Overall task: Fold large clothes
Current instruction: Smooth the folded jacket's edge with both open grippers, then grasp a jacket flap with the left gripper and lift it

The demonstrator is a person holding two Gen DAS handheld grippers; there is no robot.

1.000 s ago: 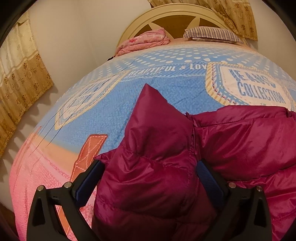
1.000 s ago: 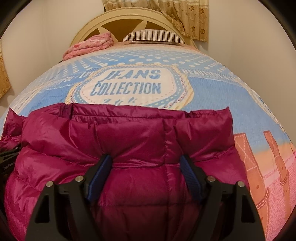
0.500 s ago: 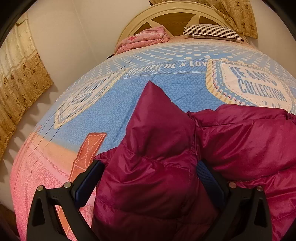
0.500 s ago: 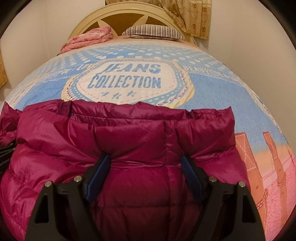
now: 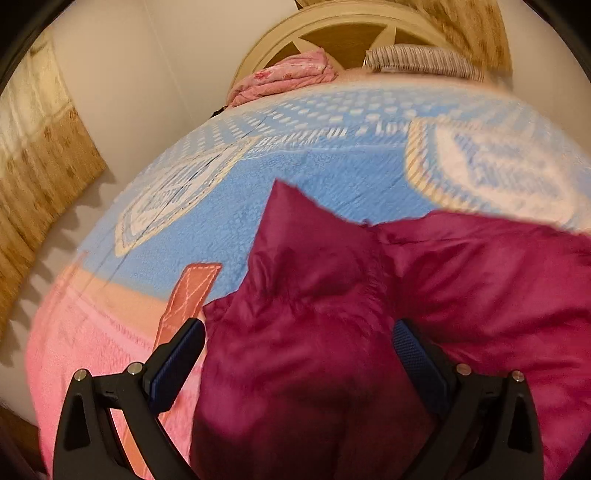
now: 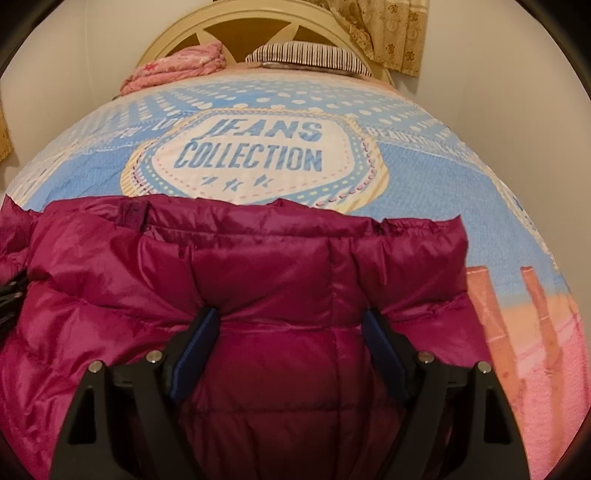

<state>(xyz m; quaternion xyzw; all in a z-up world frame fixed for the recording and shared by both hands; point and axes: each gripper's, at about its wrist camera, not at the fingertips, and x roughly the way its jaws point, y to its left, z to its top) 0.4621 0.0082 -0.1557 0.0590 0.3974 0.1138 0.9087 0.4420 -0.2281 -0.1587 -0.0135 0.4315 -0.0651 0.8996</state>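
- The magenta puffer jacket (image 6: 266,280) lies on the near end of the bed, spread across the printed bedspread (image 6: 424,166), its long edge running side to side in front of us.
- In the left wrist view, a pointed corner of the jacket (image 5: 295,229) stands up toward the headboard, and the rest of the garment stretches away to the right.
- Our right gripper (image 6: 291,343) has its jaws wide, and a thick quilted panel fills the gap between them. The padding puckers at both pads, so we judge it pinched there.
- Our left gripper (image 5: 299,362) also stands wide around a bunched mass of jacket. The right pad is sunk into the fabric, but the left pad looks just clear of it, and the view is blurred, so we cannot tell whether this side truly holds.
- The move ahead turns on one thing: the jacket lies ahead of both grippers, with bare bedspread beyond its far edge. We judge that a fold would carry the near part forward over that edge.
- Farther off, a pink folded blanket (image 6: 177,66) and a striped pillow (image 6: 306,55) rest against the headboard (image 6: 236,33), well apart from the jacket.
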